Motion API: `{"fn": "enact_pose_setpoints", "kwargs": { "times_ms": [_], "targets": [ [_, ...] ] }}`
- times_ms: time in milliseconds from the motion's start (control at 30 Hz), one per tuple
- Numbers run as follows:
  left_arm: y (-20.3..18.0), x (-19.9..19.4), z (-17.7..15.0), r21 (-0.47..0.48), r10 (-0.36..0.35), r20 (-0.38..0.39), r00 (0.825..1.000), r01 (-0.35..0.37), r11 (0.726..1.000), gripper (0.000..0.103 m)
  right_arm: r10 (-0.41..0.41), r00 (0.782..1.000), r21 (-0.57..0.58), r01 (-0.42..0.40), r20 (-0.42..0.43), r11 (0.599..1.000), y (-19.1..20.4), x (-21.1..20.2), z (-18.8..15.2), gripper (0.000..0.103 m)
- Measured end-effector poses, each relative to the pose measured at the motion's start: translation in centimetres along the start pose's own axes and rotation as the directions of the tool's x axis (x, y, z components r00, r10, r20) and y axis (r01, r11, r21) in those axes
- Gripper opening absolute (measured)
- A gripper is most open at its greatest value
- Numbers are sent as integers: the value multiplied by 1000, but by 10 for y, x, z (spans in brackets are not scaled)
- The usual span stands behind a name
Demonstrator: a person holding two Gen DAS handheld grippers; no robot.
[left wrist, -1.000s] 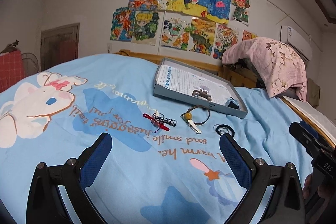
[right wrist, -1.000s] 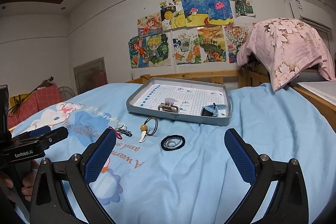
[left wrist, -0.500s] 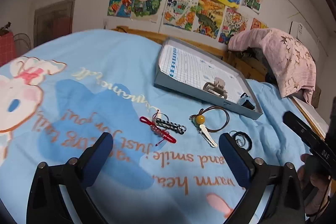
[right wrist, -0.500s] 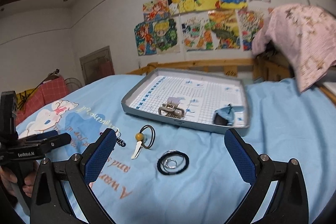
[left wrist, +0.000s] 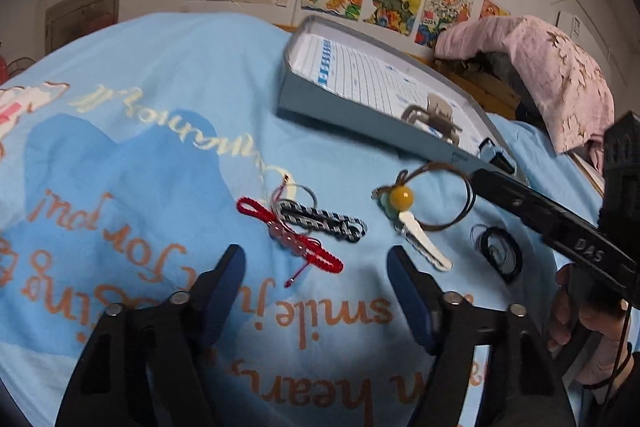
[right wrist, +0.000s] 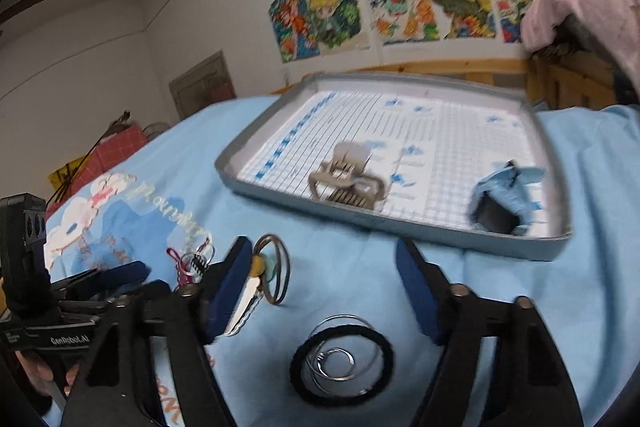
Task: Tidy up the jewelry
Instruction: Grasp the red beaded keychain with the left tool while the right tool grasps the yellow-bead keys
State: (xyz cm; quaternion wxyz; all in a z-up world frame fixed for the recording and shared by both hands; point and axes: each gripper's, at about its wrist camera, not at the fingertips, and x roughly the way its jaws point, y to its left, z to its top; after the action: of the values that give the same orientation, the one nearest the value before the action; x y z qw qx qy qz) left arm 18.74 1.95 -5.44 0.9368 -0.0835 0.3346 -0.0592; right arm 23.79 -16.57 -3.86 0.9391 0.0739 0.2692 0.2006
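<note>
Both claws are released, their jaws just narrowed with nothing between the pads. The left claw (left wrist: pixel 314 273) hangs tilted down over the bed (left wrist: pixel 160 99), and the red bracelet (left wrist: pixel 290 235) lies just past its tips at twelve o'clock, partly crossing a dark braided bracelet (left wrist: pixel 322 221). That red one is a thin knotted cord with a few beads: light, limp, likely to snag its neighbour, so the beaded middle looks the best place to pinch. At two o'clock from this claw lies a brown cord loop with a yellow bead (left wrist: pixel 400 195) and a white hair clip (left wrist: pixel 422 241). The right claw (right wrist: pixel 326 287) also points down and forward, over the black hair tie (right wrist: pixel 342 361) at six o'clock in its view; thin metal rings, or perhaps a coil, sit inside it, though blur makes that uncertain. The tie is soft and stretchy, and a nip across its band should lift it. The tray (right wrist: pixel 400 227) sits at twelve o'clock, already holding a beige hair claw clip (right wrist: pixel 346 181) and a blue item (right wrist: pixel 502 197).
</note>
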Motion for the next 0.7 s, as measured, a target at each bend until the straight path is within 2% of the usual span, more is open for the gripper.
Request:
{"fn": "enact_pose_setpoints", "kwargs": {
  "times_ms": [133, 167, 200, 233, 333, 400, 467, 533, 600, 667, 700],
  "targets": [
    [1, 10, -2, 2, -20, -15, 1000, 20, 1000, 58, 31, 998, -33, -33, -55, 999, 9, 17, -7, 46],
    [1, 12, -3, 0, -22, -21, 1000, 22, 1000, 54, 36, 997, -39, -39, -65, 998, 11, 21, -9, 41],
    [2, 14, -4, -3, -22, -27, 999, 22, 1000, 51, 37, 997, -42, -40, -71, 998, 12, 23, -11, 30],
    [3, 15, -5, -8, -23, -29, 999, 23, 1000, 51, 35, 996, -45, -39, -78, 998, 14, 25, -13, 27],
    [7, 19, -5, -27, -34, -30, 999, 34, 999, 48, 35, 996, -51, -39, -83, 998, 15, 27, -17, 24],
    [9, 21, -4, -35, -26, -40, 999, 25, 999, 36, 32, 996, -53, -36, -84, 998, 17, 26, -18, 21],
    [11, 23, -5, -44, -28, -45, 999, 26, 999, 31, 29, 996, -57, -34, -88, 998, 18, 26, -19, 16],
    [11, 24, -5, -50, -28, -48, 998, 26, 998, 24, 30, 996, -62, -35, -89, 997, 18, 26, -19, 16],
    [12, 24, -6, -56, -31, -48, 998, 28, 998, 15, 30, 996, -68, -36, -87, 997, 19, 25, -19, 10],
    [15, 23, -9, -64, -42, -45, 998, 39, 997, 9, 32, 996, -72, -38, -83, 997, 20, 24, -19, 9],
    [16, 21, -10, -70, -50, -40, 998, 47, 996, 7, 36, 996, -73, -42, -80, 996, 20, 23, -19, 4]
  ]
}}
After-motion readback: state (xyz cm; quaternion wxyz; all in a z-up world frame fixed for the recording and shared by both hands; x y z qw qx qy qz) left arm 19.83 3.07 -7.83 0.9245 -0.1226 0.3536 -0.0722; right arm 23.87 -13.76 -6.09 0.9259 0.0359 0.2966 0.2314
